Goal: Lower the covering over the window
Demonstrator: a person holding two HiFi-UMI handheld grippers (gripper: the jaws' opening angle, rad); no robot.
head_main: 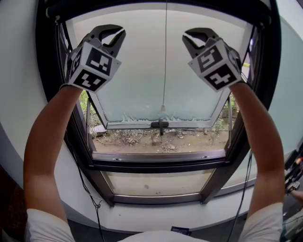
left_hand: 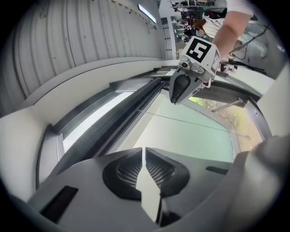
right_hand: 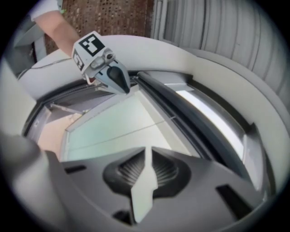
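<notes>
2 tools, both up high in front of the window. The left tool (head_main: 115, 38) has its jaws together w/ nothing btwn them; the same goes for the right tool (head_main: 192, 39), pads met and empty. Each is carried on 1 bare forearm, so 2 forearms, left (head_main: 45, 142) and right (head_main: 262, 142), w/ white short sleeves at the near edge. Each tool bears 1 marker cube.

1 covering (head_main: 156, 4): a dark roll lying along the window's top edge, far above both tool tips and apart from them. The glass below it is exposed. 1 thin cord (head_main: 165, 56) hangs down the middle btwn the 2 tools and ends in a small pull nr the sash's lower rail; neither tool touches it.

1 dark window frame (head_main: 47, 71) holds 2 panes. The upper sash (head_main: 142, 71) is frosted and tilted open outward, w/ 1 dark handle (head_main: 160, 125) at mid-bottom. The lower pane (head_main: 158, 183) is shut. Through the gap shows the ground (head_main: 156, 139) outside, w/ dirt, twigs and some green at left and right.

Room: a white wall (head_main: 19, 71) surrounds the frame. 2 thin cables run down it, 1 near left (head_main: 90, 189) and 1 near right (head_main: 245, 189). The left gripper view shows ribbed grey panelling (left_hand: 68, 41) above the window and 1 long lamp (left_hand: 147, 12).
</notes>
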